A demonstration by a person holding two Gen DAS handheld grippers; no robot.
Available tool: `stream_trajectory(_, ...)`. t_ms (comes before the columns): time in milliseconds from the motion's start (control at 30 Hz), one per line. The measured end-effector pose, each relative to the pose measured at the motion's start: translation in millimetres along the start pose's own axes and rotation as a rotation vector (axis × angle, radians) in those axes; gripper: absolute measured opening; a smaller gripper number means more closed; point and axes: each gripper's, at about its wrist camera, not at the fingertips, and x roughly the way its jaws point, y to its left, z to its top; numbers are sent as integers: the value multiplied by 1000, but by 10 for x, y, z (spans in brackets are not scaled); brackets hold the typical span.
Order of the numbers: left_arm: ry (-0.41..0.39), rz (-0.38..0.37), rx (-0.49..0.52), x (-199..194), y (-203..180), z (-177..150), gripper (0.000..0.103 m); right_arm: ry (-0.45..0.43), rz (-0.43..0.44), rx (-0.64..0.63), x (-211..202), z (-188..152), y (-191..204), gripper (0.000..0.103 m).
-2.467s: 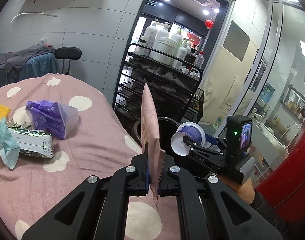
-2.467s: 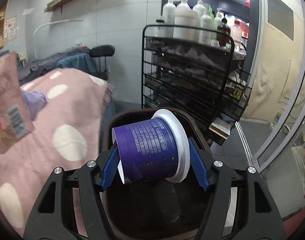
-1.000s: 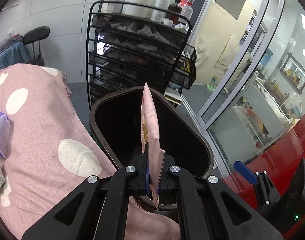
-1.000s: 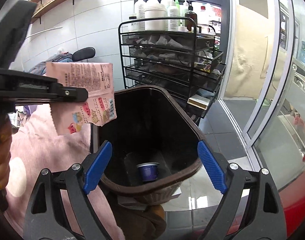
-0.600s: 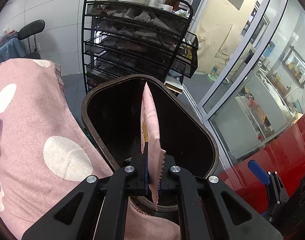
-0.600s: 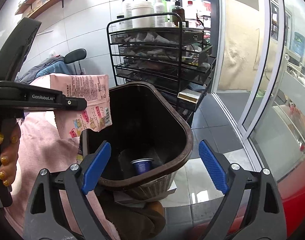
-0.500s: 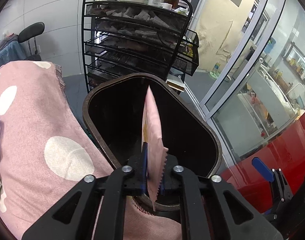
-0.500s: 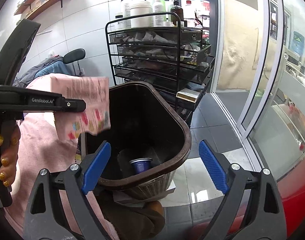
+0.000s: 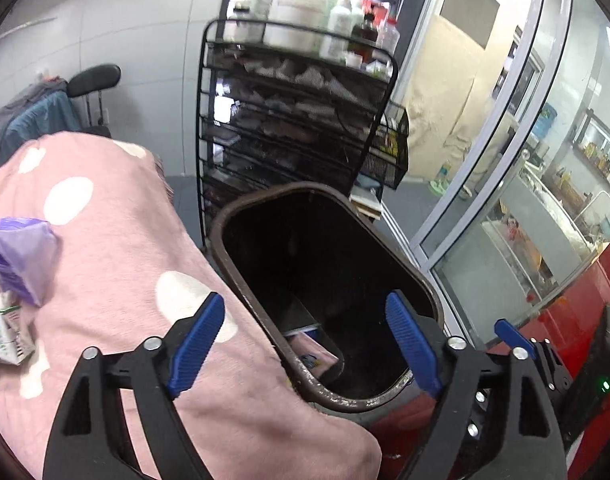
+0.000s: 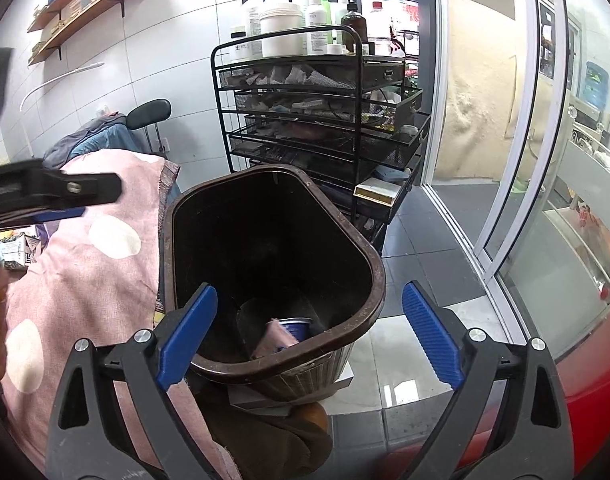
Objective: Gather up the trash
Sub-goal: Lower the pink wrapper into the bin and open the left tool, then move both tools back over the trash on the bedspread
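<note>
The pink dotted blanket (image 9: 117, 264) runs off the left edge, its far end hidden. The brown bin (image 10: 273, 280) stands just beside it; its dark floor is hard to read, with the pink wrapper (image 10: 273, 338) lying against a half-hidden purple cup (image 10: 299, 326). The left gripper (image 9: 305, 340) tilts down above the rim, jaws opening and empty. The right gripper (image 10: 309, 336) is spread wide, holding nothing.
</note>
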Motion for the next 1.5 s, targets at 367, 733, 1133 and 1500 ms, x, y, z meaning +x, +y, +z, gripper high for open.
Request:
stream_trajectory(367,-153,56,47,-591,47,-206,94,-12,59,-10,-29,57,202,93)
stream_trajectory(733,-223,159,-6,-917,345,-477,96,-66,192,-81,-206,147,663,93)
stream_trajectory(1133,-258,323,-158,-1359,1098,-936,96,-47,427,-224,-276,249,1550,93)
stream_trajectory(1500,-176,366,-387,-1496,2060,-1207,73,13,584,-361,-198,324,2381,93)
